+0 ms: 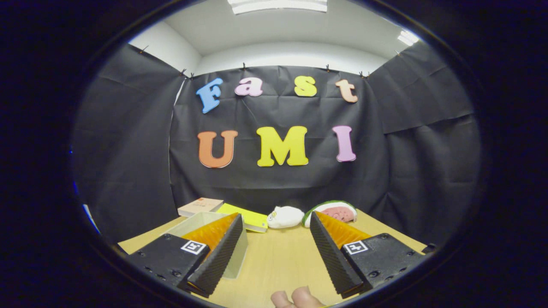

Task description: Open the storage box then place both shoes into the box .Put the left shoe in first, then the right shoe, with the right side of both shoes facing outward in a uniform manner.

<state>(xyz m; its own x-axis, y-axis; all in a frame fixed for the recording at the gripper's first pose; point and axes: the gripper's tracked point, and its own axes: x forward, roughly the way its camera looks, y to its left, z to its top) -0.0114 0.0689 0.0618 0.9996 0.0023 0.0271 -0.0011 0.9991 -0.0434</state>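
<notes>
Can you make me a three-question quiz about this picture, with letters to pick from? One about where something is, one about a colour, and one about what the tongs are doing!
1. Where is the white plush toy?
A. Between the yellow booklet and the watermelon slice plush
B. Inside the translucent storage box
C. Between the fingers of the tongs

2. What colour is the wooden table?
A. Blue
B. Light tan
C. Red

3. What are the tongs doing?
A. Squeezing the plush toy
C. Shut tight on nothing
B. Open, holding nothing

Answers:
1 A, the toy lies at the back of the table with the booklet on one side and the watermelon on the other.
2 B, the bare top between the fingers is pale tan wood.
3 B, the fingers stand wide apart with just table between them.
</notes>
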